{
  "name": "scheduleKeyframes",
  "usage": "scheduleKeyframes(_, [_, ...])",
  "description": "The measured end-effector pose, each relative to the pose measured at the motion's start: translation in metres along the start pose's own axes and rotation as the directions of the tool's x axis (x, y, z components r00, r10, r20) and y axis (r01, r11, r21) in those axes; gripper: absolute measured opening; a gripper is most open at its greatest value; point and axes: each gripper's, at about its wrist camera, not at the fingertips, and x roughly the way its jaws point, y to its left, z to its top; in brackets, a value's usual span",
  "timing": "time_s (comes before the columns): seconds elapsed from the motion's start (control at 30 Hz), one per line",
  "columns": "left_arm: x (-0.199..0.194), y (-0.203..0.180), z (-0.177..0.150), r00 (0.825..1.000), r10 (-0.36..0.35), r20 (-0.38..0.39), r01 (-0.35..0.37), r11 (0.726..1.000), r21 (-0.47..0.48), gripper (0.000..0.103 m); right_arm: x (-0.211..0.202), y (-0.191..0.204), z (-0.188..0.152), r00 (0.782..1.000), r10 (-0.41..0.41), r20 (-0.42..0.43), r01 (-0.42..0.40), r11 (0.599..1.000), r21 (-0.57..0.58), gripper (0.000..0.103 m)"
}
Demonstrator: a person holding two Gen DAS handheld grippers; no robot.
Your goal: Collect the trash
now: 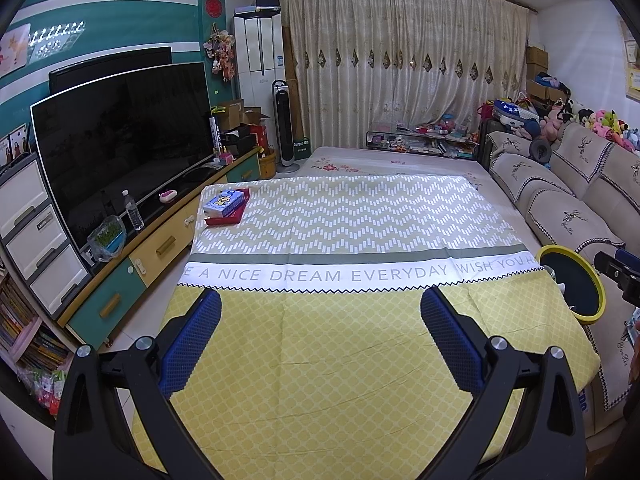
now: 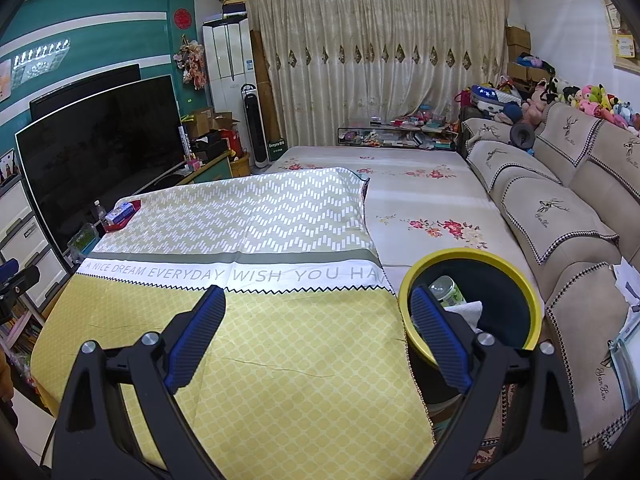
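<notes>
A yellow-rimmed dark bin (image 2: 472,304) stands beside the table's right edge; the same bin (image 1: 572,284) shows at the right in the left wrist view. Inside it lie a green-and-white can (image 2: 448,292) and crumpled white paper (image 2: 466,312). My right gripper (image 2: 318,294) is open over the yellow cloth, its right finger in front of the bin's near rim, nothing between the fingers. My left gripper (image 1: 320,300) is open above the yellow patterned tablecloth (image 1: 320,360), holding nothing. The other gripper's black body (image 1: 618,276) shows at the right edge.
A tissue box on a red tray (image 1: 226,210) sits at the table's far left corner. A television (image 1: 120,140) and cabinet with a water bottle (image 1: 134,210) line the left. A sofa (image 2: 560,216) runs along the right, a flowered cloth (image 2: 420,200) beyond.
</notes>
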Motion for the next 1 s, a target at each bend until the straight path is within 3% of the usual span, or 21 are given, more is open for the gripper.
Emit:
scheduleKeyframes(0.7, [0.011, 0.004, 0.006, 1.000, -0.022, -0.006, 0.021, 0.999, -0.029, 0.098, 0.005, -0.002, -0.003, 1.000, 0.003, -0.012, -0.003, 1.000, 0.006, 0.089])
scheduleKeyframes(0.9, [0.066, 0.010, 0.021, 0.995, -0.019, -0.103, 0.019, 1.000, -0.003, 0.098, 0.032, 0.004, 0.010, 0.999, 0.008, -0.051, -0.009, 1.000, -0.027, 0.095])
scheduleKeyframes(1.0, [0.119, 0.011, 0.035, 0.988, -0.017, -0.155, 0.021, 0.999, 0.027, 0.098, 0.070, 0.015, 0.029, 0.993, 0.062, -0.099, -0.066, 0.997, -0.034, 0.096])
